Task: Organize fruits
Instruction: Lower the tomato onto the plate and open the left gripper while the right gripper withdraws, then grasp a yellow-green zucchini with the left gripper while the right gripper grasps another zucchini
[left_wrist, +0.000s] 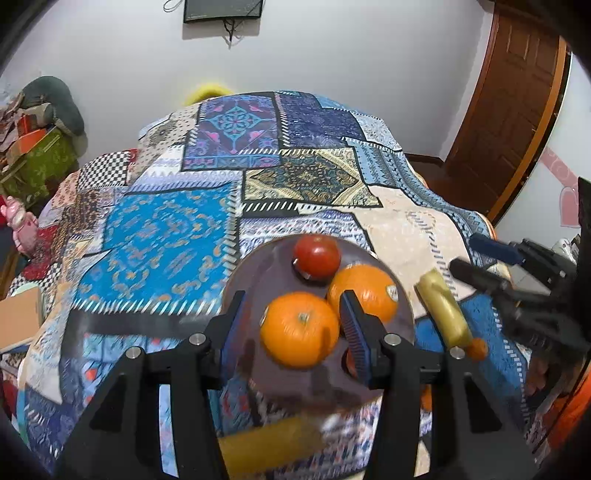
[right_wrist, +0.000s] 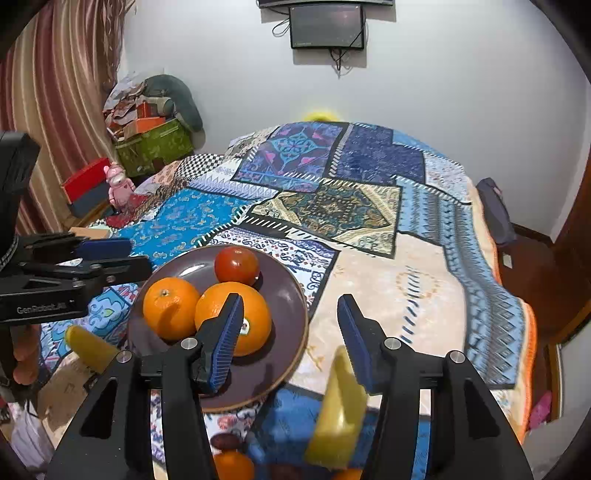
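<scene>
A dark purple plate (left_wrist: 258, 273) (right_wrist: 284, 295) lies on the patchwork bedspread. It holds a red tomato (left_wrist: 317, 255) (right_wrist: 236, 265) and two oranges (left_wrist: 299, 328) (left_wrist: 364, 291) (right_wrist: 170, 307) (right_wrist: 255, 314). My left gripper (left_wrist: 291, 321) is open and hovers over the plate, its fingers either side of the nearer orange, apart from it. My right gripper (right_wrist: 290, 332) is open and empty over the plate's right edge. A yellow banana (left_wrist: 443, 306) (right_wrist: 338, 410) lies right of the plate. A second yellow piece (left_wrist: 266, 443) (right_wrist: 88, 347) lies at the front left.
Small oranges (right_wrist: 232, 463) (left_wrist: 476, 349) lie on the bedspread (right_wrist: 369, 206) near its front edge. Boxes and a green bin (right_wrist: 155, 144) stand by the curtain at left. A wooden door (left_wrist: 509, 110) is at right. A screen (right_wrist: 327, 26) hangs on the wall.
</scene>
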